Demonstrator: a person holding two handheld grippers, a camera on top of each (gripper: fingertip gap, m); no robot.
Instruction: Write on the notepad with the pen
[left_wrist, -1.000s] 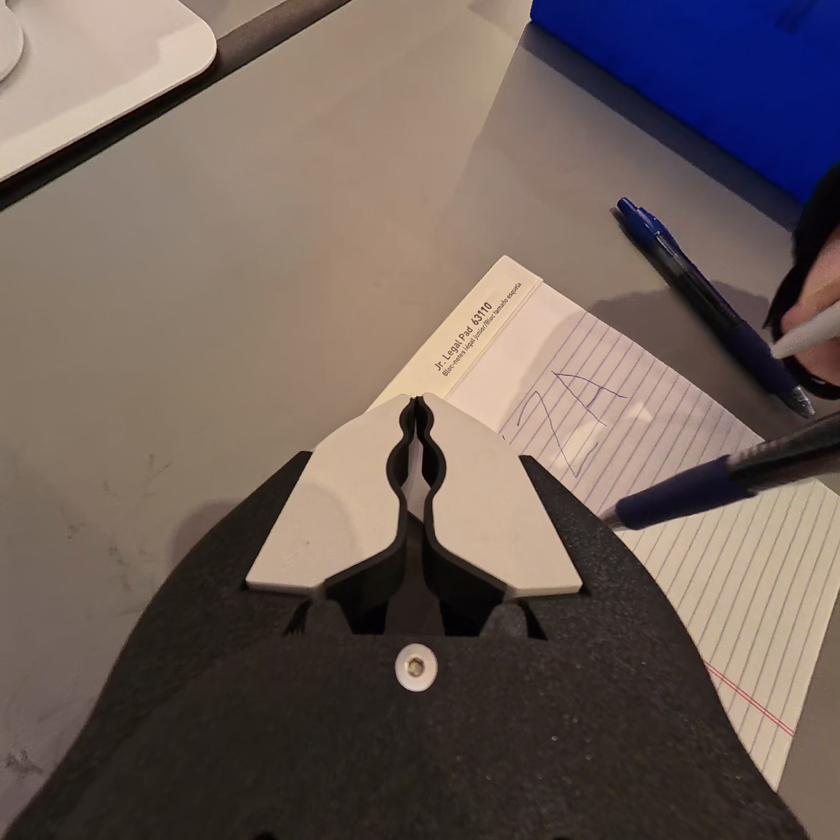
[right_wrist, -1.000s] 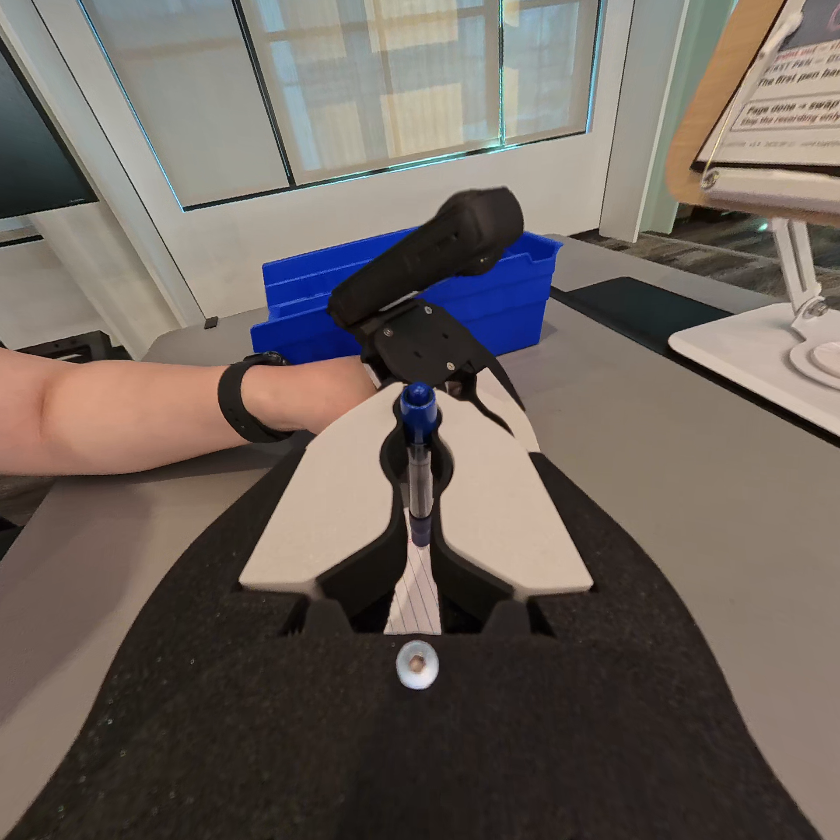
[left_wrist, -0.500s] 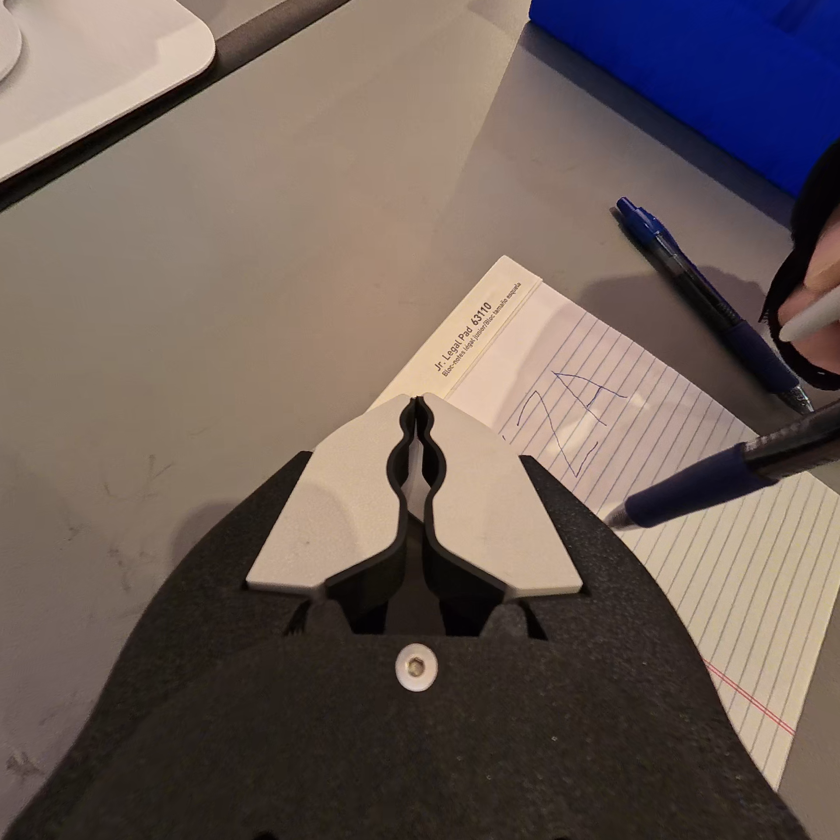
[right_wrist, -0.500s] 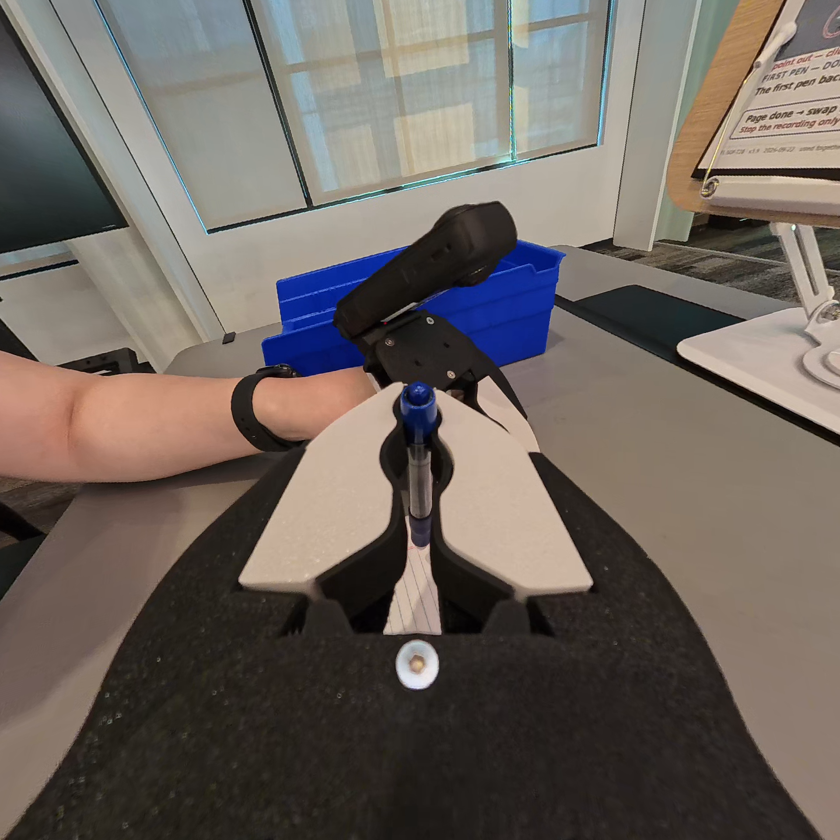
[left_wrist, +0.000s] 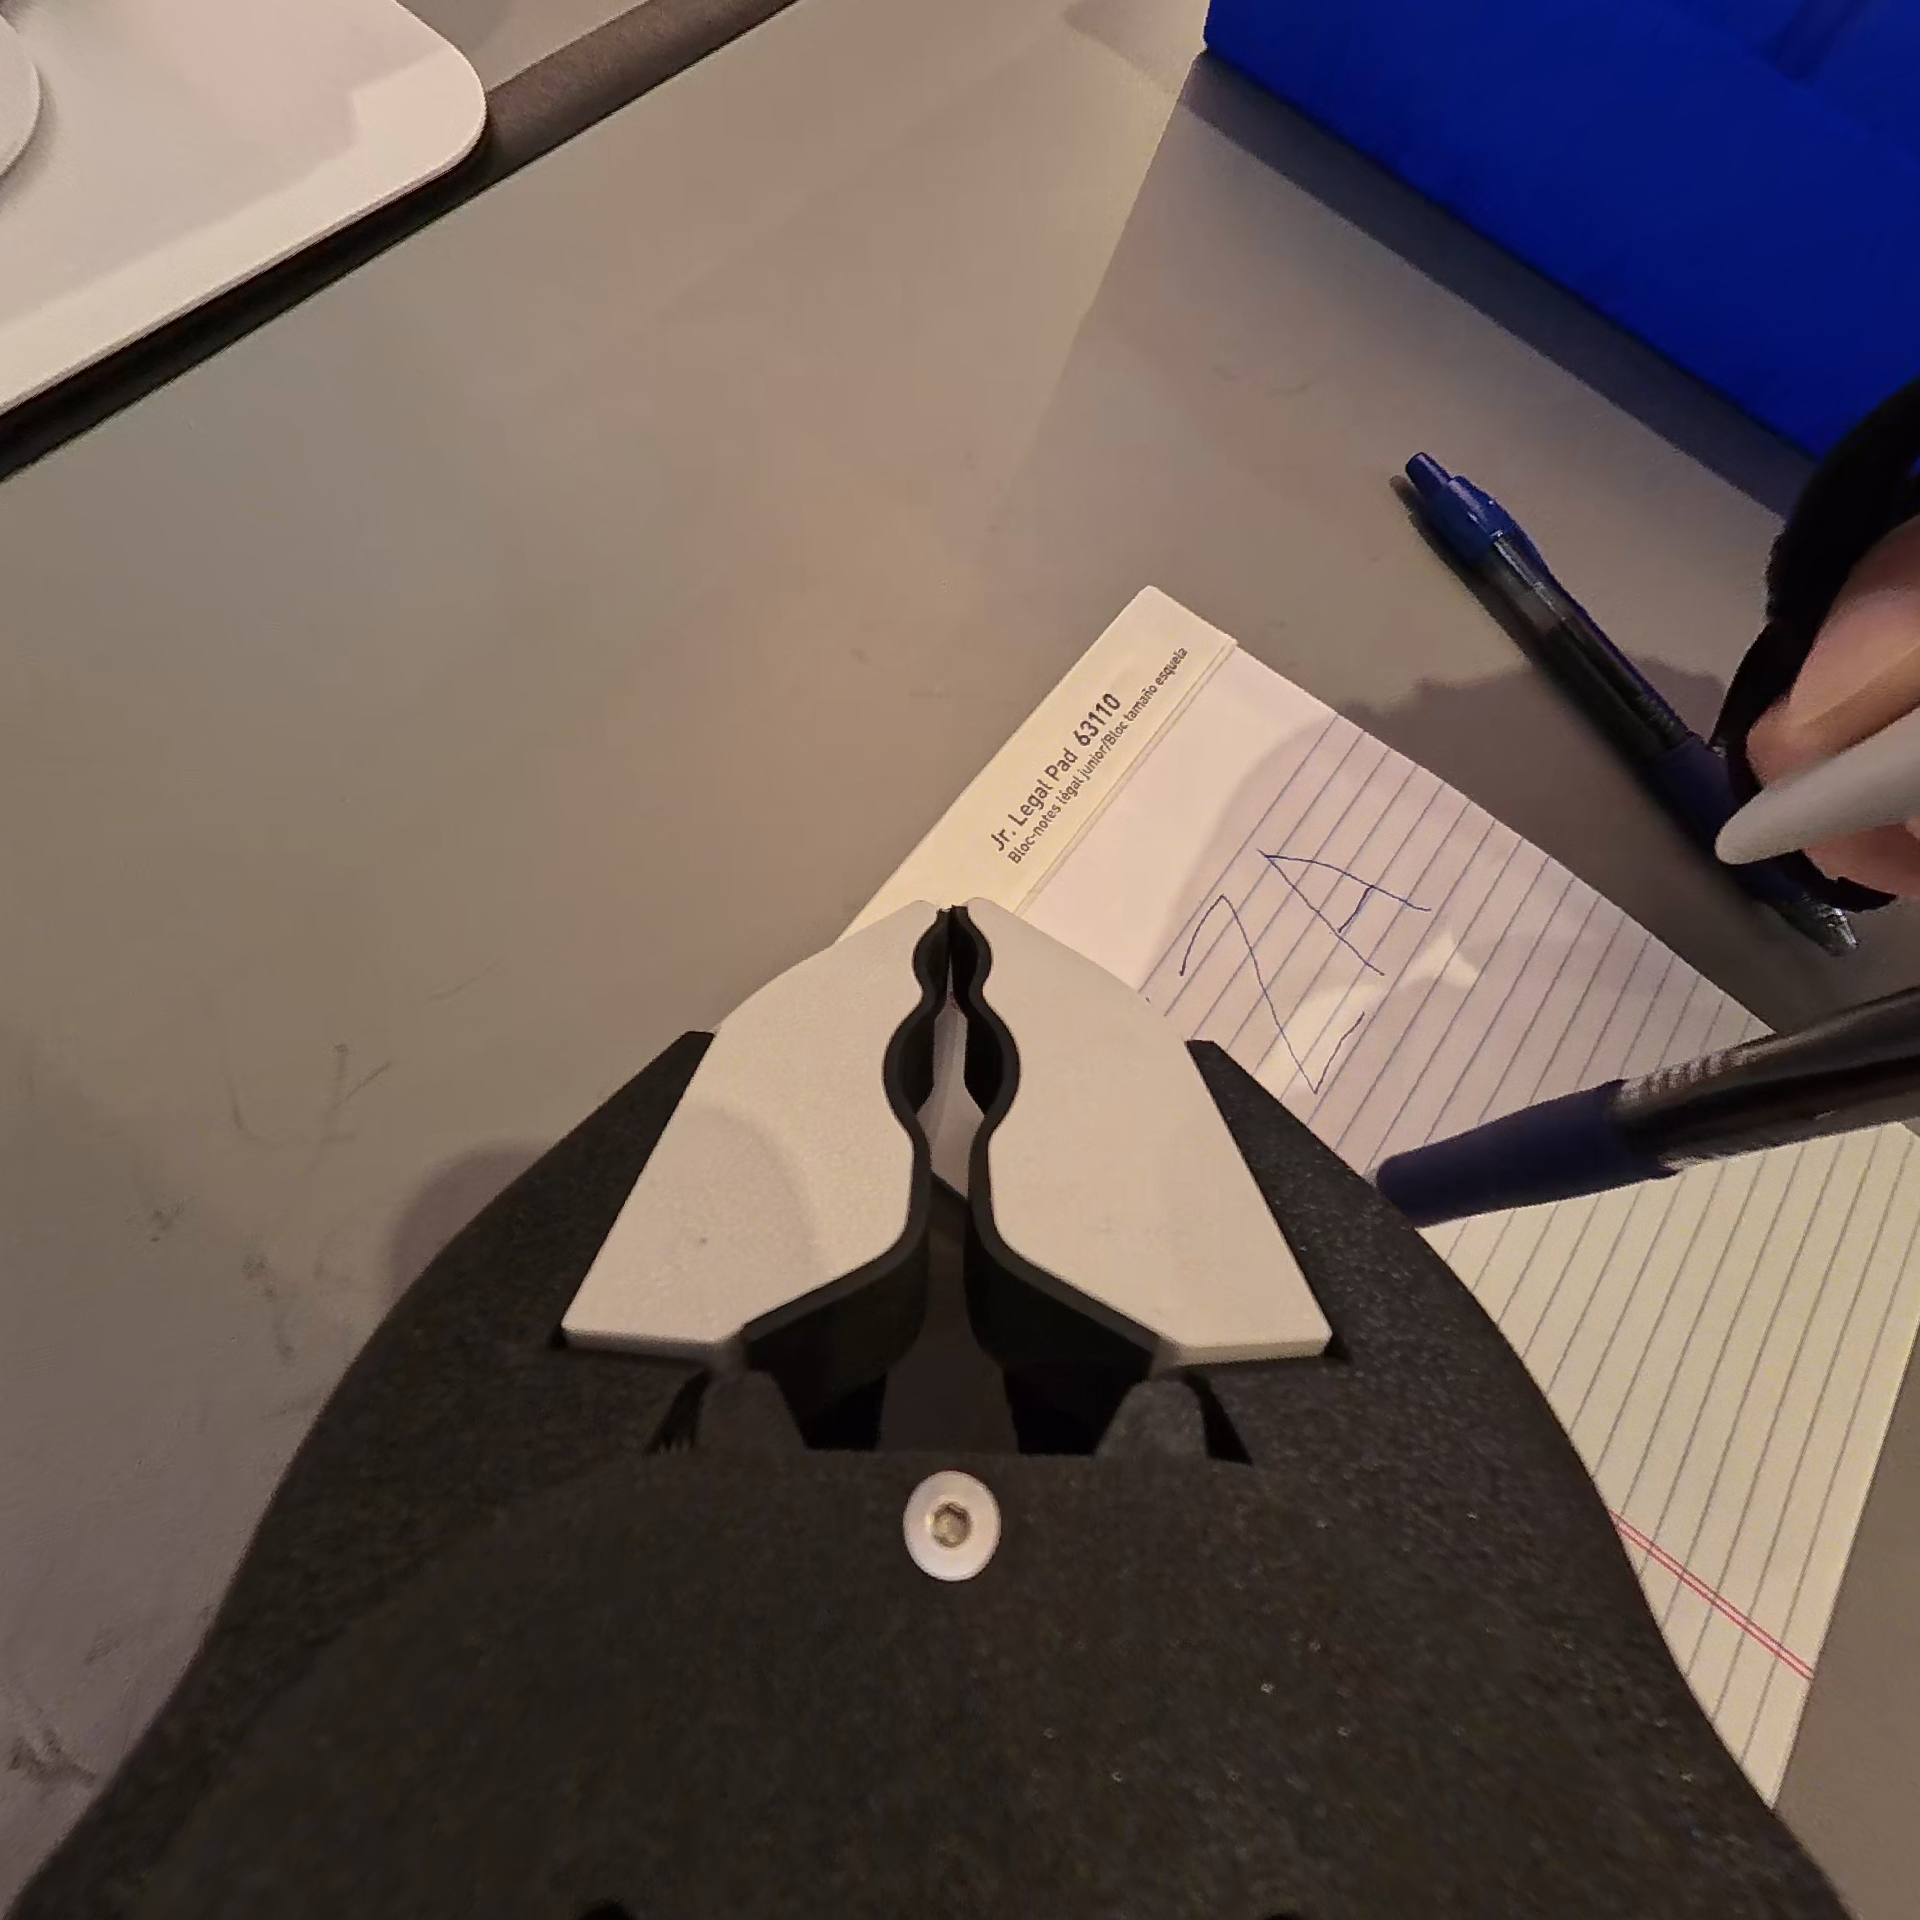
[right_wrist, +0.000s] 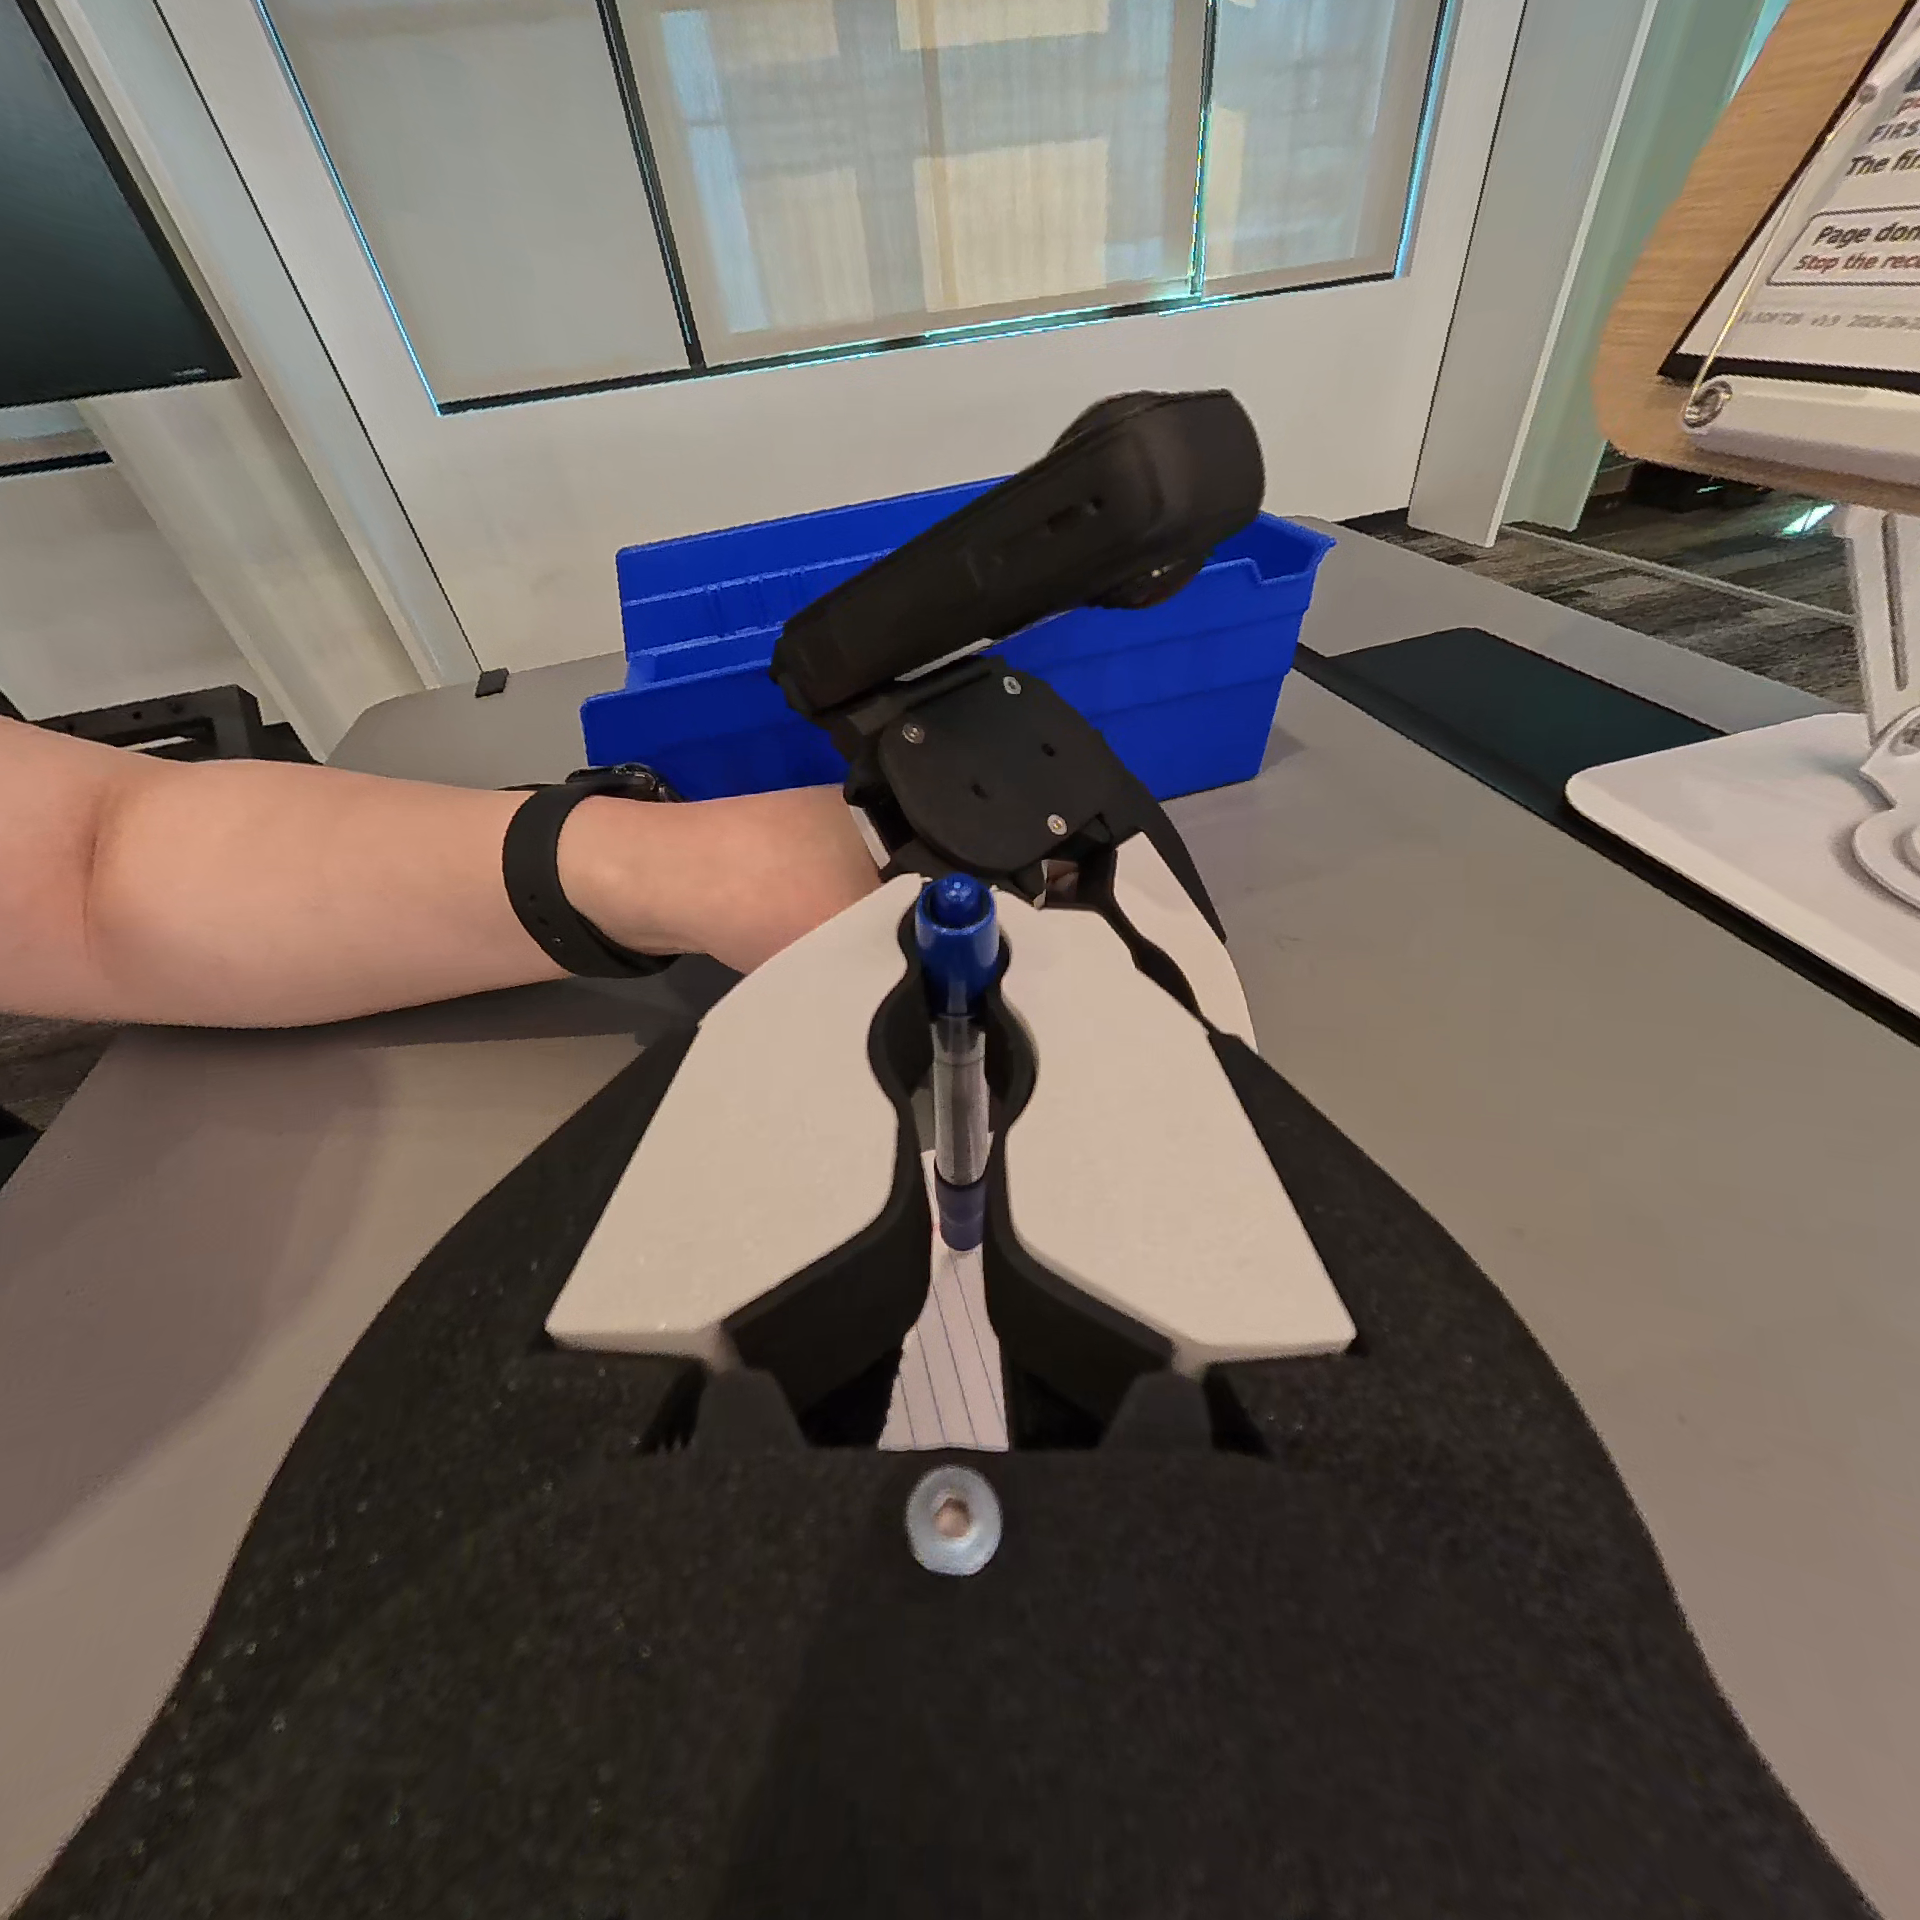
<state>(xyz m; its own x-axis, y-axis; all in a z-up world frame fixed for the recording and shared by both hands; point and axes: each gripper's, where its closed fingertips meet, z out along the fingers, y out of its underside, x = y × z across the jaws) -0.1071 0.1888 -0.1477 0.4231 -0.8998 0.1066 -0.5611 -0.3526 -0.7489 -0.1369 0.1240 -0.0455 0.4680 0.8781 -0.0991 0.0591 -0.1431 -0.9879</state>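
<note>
A white lined notepad lies on the grey table and bears a few blue pen strokes. My right gripper is shut on a blue pen. In the left wrist view this pen slants in from the right over the page, and its tip is hidden behind my left gripper's black body. My left gripper is shut and empty, with its tips over the pad's corner. It also shows in the right wrist view, just beyond the pen.
A second blue pen lies on the table beyond the pad. A blue bin stands behind it and also shows in the right wrist view. A white stand base is at the right. A person's forearm lies along the left. One gripper's finger ends stand about 12 cm off the other's.
The held pen has shifted only slightly over the page, and the right wrist view has tilted a little. The strokes on the pad look the same. My left gripper has stayed in place.
</note>
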